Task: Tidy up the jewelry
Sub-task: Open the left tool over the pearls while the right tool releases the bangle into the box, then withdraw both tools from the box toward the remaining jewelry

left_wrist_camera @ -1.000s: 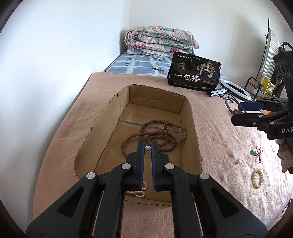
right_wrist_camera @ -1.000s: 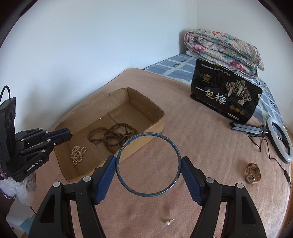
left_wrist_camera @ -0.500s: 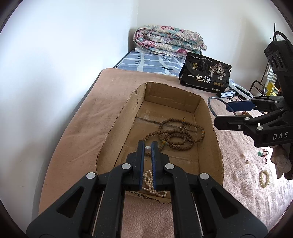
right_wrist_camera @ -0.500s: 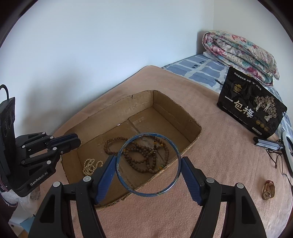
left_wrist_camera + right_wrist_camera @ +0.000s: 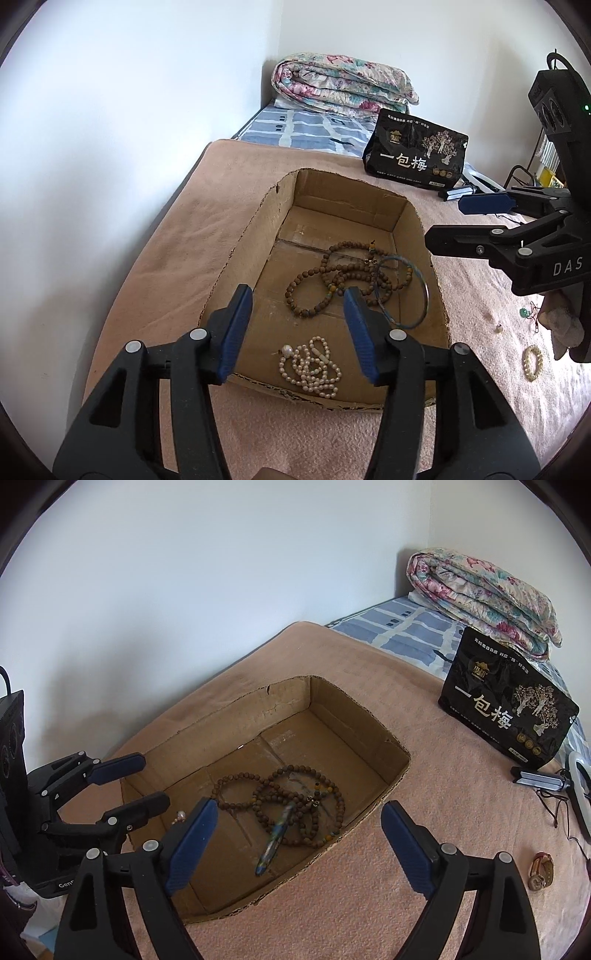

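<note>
Folded floral quilt (image 5: 343, 83) at bed's far end, black snack bag (image 5: 415, 155) upright nearby, ring light (image 5: 580, 794) w/ cable.

You have an open brown cardboard box (image 5: 402, 221) on the pink blanket. Inside lie tangled brown wooden bead strands (image 5: 332, 273), a thin blue metal bangle (image 5: 417, 317) overlapping them by the right wall, and a heaped white pearl necklace (image 5: 310, 369) near the front edge.

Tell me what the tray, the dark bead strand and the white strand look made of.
Tray: plain brown corrugated cardboard, matte, with ragged cut rims. Dark bead strand: likely wood or seed, dull brown and grainy. White strand: pearl-like, creamy with soft sheen; real or imitation, cannot tell.
</note>
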Tool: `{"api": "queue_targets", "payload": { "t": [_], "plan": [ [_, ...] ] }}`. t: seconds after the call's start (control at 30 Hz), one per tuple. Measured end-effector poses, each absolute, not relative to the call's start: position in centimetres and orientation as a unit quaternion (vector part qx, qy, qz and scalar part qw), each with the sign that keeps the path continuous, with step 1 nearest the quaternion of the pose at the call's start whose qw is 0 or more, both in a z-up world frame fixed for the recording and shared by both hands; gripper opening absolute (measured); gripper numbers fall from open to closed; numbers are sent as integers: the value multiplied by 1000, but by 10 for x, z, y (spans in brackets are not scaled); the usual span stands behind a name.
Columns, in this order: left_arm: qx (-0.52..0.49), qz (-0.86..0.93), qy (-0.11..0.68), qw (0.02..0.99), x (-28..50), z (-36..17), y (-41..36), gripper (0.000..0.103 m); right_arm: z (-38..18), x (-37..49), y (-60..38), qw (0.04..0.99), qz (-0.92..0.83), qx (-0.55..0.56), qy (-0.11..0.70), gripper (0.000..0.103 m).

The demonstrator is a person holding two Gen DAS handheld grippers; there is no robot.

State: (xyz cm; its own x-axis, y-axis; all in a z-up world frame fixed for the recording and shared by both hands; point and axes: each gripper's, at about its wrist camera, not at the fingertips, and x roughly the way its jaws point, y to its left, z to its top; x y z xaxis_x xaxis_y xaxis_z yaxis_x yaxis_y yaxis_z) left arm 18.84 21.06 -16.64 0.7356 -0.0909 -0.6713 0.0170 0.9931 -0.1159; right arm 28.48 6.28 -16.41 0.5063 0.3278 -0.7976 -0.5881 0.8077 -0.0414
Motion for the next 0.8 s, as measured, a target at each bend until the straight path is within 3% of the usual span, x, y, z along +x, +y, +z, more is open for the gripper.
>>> {"api": "queue_targets", "payload": {
  "t": [0.13, 0.8],
  "plan": [
    [-55, -26, 365, 929, 187, -167, 211, 53, -162, 284, 58, 858, 259, -156, 415, 98],
    [-70, -25, 354, 932, 174, -151, 202, 53, -145, 274, 28, 874, 228, -154, 400, 103]
  ]
}}
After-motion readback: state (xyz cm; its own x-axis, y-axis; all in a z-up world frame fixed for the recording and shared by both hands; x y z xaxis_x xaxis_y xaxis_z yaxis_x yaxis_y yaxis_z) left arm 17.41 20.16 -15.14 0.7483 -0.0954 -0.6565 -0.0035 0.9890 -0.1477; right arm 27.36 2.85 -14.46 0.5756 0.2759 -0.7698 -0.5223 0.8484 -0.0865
